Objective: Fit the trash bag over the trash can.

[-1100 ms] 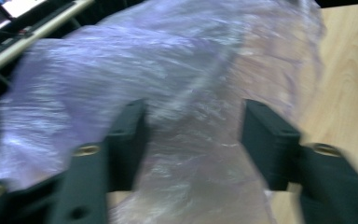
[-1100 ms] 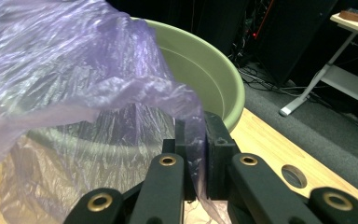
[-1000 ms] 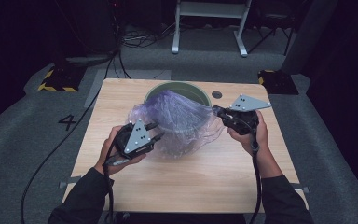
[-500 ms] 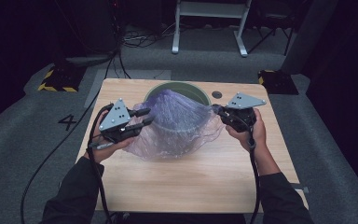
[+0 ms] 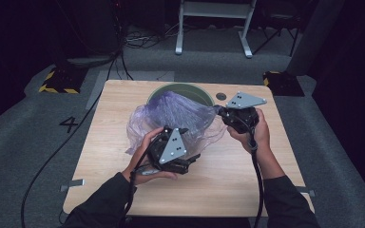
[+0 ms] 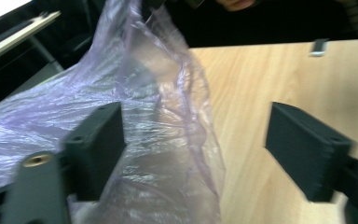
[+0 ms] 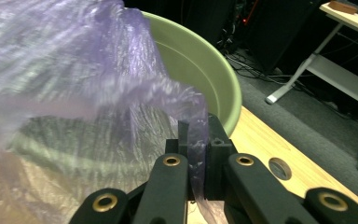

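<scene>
A thin purple plastic bag [image 5: 173, 118] lies crumpled on the tabletop [image 5: 247, 175], draped up and over the near rim of a green bowl [image 5: 197, 91] at the far middle. The right gripper [image 5: 223, 113] is at the bag's right end, its fingers [image 7: 216, 158] pressed together and pinching a twisted strip of the film, just beside the bowl's rim. From that pinch the bag stretches leftward and toward the person.

The left gripper [image 5: 192, 161] rests low at the bag's near edge. Its fingers [image 6: 98, 140] have just been opening and now stand spread, with loose folds of film lying against the one finger and bare wood before the other [image 6: 303, 144]; they press on nothing. The left hand is judged nearer to the slack near edge, which lies just ahead of its fingers.
</scene>
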The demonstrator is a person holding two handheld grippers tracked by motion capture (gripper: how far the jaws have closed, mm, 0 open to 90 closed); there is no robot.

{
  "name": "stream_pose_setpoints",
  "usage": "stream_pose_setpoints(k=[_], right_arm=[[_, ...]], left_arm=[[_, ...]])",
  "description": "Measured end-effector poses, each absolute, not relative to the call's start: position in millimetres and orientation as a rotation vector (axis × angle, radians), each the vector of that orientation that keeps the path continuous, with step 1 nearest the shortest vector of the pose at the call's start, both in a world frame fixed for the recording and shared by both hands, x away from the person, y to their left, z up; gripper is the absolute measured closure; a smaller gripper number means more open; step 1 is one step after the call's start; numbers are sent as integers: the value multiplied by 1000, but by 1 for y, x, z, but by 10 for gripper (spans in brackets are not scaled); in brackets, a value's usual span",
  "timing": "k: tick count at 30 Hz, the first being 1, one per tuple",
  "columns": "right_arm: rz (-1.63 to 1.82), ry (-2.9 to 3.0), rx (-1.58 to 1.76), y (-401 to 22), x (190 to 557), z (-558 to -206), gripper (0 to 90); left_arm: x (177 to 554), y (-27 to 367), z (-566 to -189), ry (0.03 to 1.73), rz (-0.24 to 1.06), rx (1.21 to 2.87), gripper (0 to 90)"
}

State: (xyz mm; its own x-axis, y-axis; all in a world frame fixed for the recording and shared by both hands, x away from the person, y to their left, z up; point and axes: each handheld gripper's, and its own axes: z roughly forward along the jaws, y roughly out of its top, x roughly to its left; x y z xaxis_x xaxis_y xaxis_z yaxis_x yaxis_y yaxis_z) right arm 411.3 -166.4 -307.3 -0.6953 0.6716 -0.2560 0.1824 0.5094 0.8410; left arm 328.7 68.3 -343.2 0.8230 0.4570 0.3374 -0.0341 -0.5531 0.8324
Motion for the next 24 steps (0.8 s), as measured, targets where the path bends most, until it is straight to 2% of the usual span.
stream_pose_setpoints(k=[2, 3, 4, 5, 10, 16, 20, 24], right_arm=[[1138, 2192, 683, -166, 410, -307, 889], [1144, 2192, 677, -167, 409, -307, 889], [1148, 2194, 670, -167, 408, -307, 889], [1154, 2196, 665, -168, 407, -308, 889], [1178, 2189, 656, -173, 405, -309, 889], [1176, 2187, 643, -173, 403, -308, 888], [1166, 2177, 634, -170, 404, -305, 888], [1145, 2177, 637, -168, 408, -305, 866]], left_arm=[[333, 65, -344, 280, 732, 2090, 414], [334, 66, -343, 272, 759, 2093, 547], [337, 68, -341, 267, 751, 2101, 614], [340, 72, -337, 263, 709, 2103, 665], [343, 91, -327, 273, 725, 2107, 893], [348, 106, -315, 265, 663, 2064, 900], [349, 108, -309, 238, 712, 2077, 900], [371, 126, -296, 315, 722, 2055, 900]])
